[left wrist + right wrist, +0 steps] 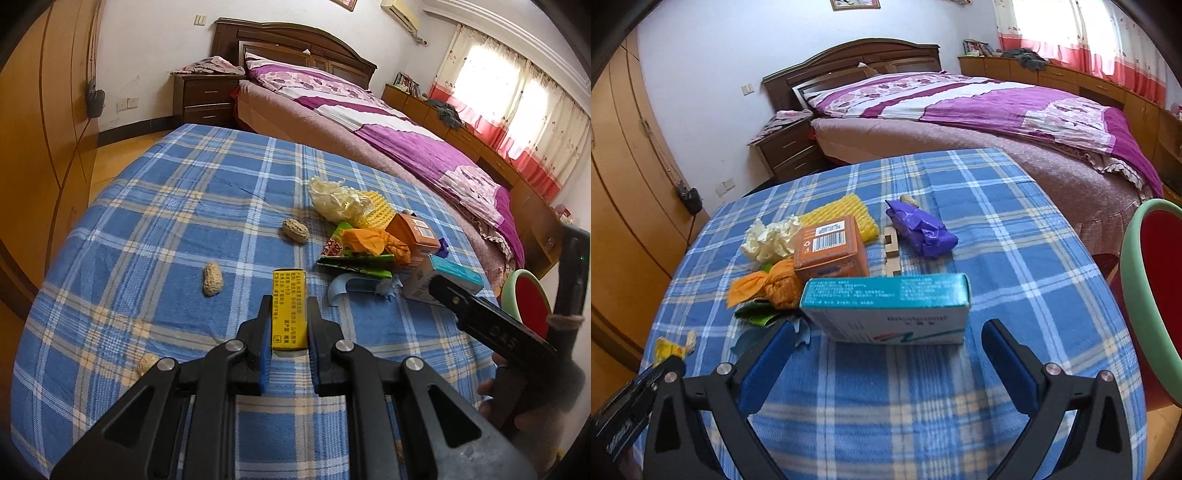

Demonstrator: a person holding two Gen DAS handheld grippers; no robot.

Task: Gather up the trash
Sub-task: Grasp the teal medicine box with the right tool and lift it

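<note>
Two peanuts (212,278) lie at the left of a counter (147,206) draped in blue plaid. Beside them, the left gripper (290,314) has its jaws clenched on a small yellow box (289,310). Further right sits a heap of trash: crumpled pale plastic (338,199), an orange box (831,247), a purple wrapper (921,229). The right gripper (888,341) stands with jaws released wide, a teal-and-white carton (890,310) standing between them, untouched. A red bin (1160,295) with a green rim waits at the far right.

Home bedroom: bed (369,122), nightstand (205,98).
</note>
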